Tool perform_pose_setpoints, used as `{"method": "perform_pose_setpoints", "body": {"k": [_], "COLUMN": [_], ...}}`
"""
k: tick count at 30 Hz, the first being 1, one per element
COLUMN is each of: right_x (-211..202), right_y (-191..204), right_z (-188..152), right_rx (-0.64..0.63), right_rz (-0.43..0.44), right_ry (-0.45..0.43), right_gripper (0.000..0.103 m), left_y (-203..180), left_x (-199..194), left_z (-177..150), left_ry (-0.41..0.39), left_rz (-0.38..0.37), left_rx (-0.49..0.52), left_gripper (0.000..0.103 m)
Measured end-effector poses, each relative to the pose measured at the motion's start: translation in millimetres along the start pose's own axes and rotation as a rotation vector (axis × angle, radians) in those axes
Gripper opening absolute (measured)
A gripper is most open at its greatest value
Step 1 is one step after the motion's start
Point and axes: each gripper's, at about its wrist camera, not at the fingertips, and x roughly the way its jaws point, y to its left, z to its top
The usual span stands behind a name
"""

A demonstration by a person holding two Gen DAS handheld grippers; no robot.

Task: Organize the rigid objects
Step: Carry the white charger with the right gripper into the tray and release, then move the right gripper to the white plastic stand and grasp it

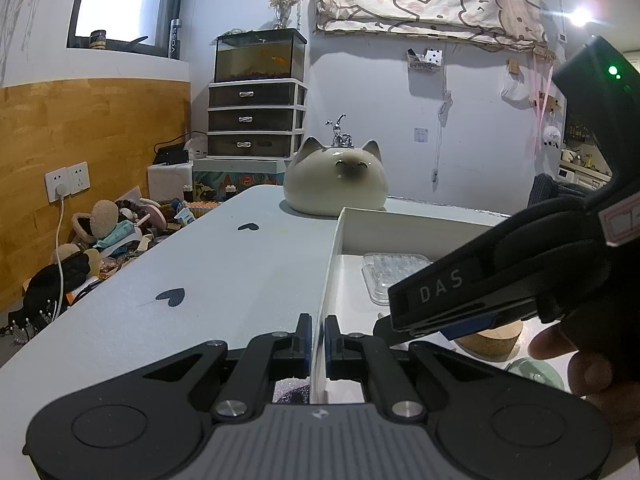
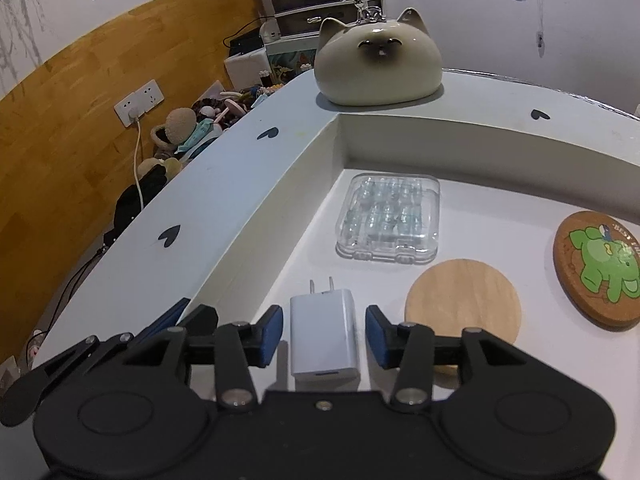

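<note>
Left gripper point(image 1: 318, 344) clamped on the left wall of the white tray point(image 2: 280, 216), steadying it. Right gripper point(image 2: 325, 336) stands apart around the white charger point(image 2: 323, 340), pads clear of its sides; charger lies flat by the tray's near left corner, prongs away. Looks like a release: 1 item placed. Next, probably: lift clear without nudging it.

Lived-in home room, likely a bedroom or living corner. Fish tank point(image 1: 258, 58) with goldfish sat on a plastic drawer unit point(image 1: 256, 120); cartoon-print bedding point(image 1: 432, 0) hung on the wall. Plush toys and clutter point(image 1: 116, 228) were piled on the floor below a wall socket point(image 1: 67, 181) on wood panelling. Cat-shaped ceramic point(image 1: 336, 180) stood on the table point(image 1: 224, 264).
</note>
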Motion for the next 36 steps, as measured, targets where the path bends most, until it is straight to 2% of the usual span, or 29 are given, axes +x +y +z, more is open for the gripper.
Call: {"method": "perform_pose_setpoints", "body": {"k": [4,12,18,28,36], "right_x": [-5.6,-31.7,-61.4,-106.7,-142.7], "right_y": [0.0,-9.1,-25.3,-67.2,-116.6], "right_z": [0.4,3.6,3.6,1.3,-12.6], "right_rx": [-0.008,-0.014,-0.026,-0.048,-0.016], "right_rz": [-0.004,0.012,0.009,-0.066,-0.151], "right_ry": [-0.015,-0.073,-0.125,-0.231,-0.309], "right_gripper": [0.048,0.057,0.061,0.069,0.074], "left_y": [0.5,3.8,15.9,9.9,9.6], "left_x": [0.1,1.0,4.8,7.5,7.7], "left_z": [0.3,-0.1,1.2,4.4,10.3], "left_ry": [0.0,0.008,0.037,0.063,0.099], "left_rz": [-0.001,-0.005,-0.051,-0.023,-0.013], "left_rx": [-0.001,-0.006,-0.055,-0.011,0.009], "left_gripper": [0.006,0.006,0.004,0.005,0.006]}}
